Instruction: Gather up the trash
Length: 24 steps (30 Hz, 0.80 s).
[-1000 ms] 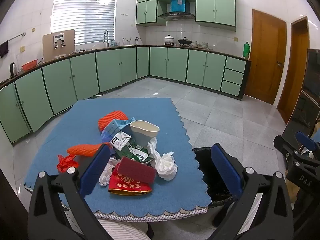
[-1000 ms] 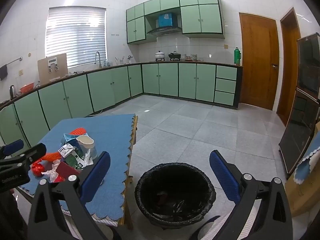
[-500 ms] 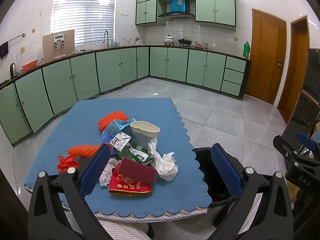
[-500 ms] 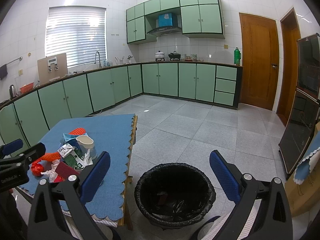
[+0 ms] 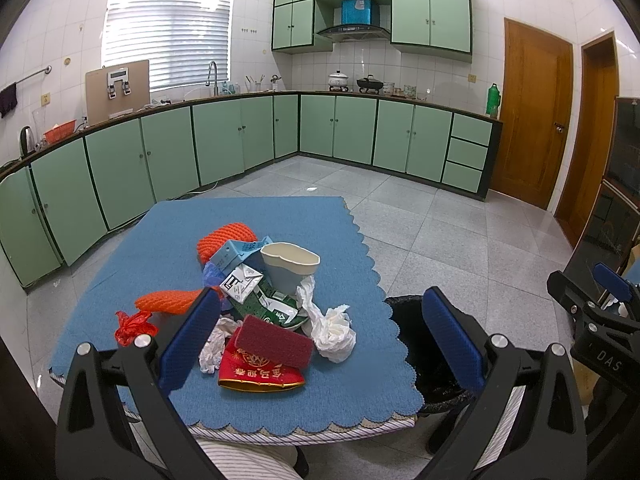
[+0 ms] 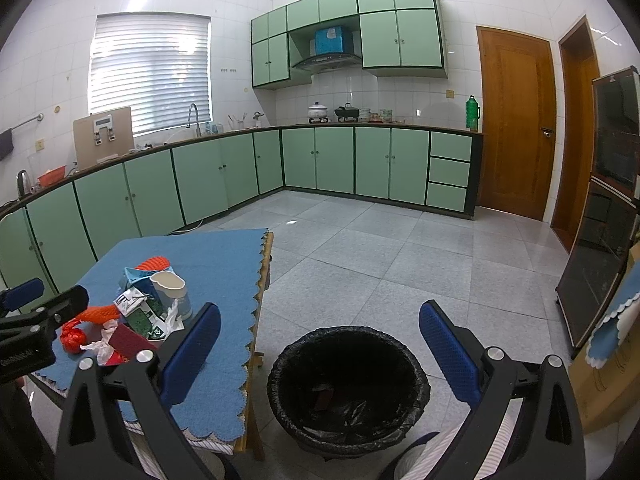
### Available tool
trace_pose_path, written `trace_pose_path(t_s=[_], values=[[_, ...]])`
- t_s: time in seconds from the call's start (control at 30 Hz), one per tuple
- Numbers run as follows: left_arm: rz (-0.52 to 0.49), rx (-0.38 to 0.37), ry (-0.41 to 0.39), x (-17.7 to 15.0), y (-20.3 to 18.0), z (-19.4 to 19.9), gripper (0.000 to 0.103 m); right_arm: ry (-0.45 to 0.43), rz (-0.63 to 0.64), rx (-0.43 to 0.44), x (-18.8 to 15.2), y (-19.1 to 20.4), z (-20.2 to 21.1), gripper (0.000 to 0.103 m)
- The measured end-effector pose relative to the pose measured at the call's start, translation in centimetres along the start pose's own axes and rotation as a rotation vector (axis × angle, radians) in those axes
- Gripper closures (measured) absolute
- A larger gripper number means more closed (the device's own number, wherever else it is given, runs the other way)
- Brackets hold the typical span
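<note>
The trash lies in one heap near the front of the blue-covered surface [image 5: 256,220]: a crushed paper cup [image 5: 290,266], flattened cartons [image 5: 242,284], crumpled tissue [image 5: 334,330], orange foam nets [image 5: 170,300] and a dark red sponge [image 5: 274,346] resting on a red packet [image 5: 260,374]. The left claw [image 5: 318,338] hangs wide open and empty in front of the heap, probably lined up to pick from its near side. The right claw [image 6: 320,354] is also wide open and empty, held above the black-lined bin [image 6: 348,390] that stands on the floor just beside the surface edge, so each carry should be short.
</note>
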<state>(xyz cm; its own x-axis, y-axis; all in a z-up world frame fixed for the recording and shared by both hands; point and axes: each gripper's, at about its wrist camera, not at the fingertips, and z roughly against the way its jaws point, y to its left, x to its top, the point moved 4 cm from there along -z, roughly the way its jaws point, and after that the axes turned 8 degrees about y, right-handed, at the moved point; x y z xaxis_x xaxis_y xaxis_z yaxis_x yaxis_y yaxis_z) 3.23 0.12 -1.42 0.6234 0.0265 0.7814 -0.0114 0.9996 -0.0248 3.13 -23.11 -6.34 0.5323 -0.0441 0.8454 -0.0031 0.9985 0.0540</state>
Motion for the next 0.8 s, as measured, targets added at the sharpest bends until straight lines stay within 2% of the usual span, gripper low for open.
trace_pose_path(t_s=[0.8], values=[[0.001, 0.003, 0.000, 0.00, 0.27, -0.38, 0.005, -0.002, 0.001, -0.001, -0.01, -0.04, 0.02, 0.006]])
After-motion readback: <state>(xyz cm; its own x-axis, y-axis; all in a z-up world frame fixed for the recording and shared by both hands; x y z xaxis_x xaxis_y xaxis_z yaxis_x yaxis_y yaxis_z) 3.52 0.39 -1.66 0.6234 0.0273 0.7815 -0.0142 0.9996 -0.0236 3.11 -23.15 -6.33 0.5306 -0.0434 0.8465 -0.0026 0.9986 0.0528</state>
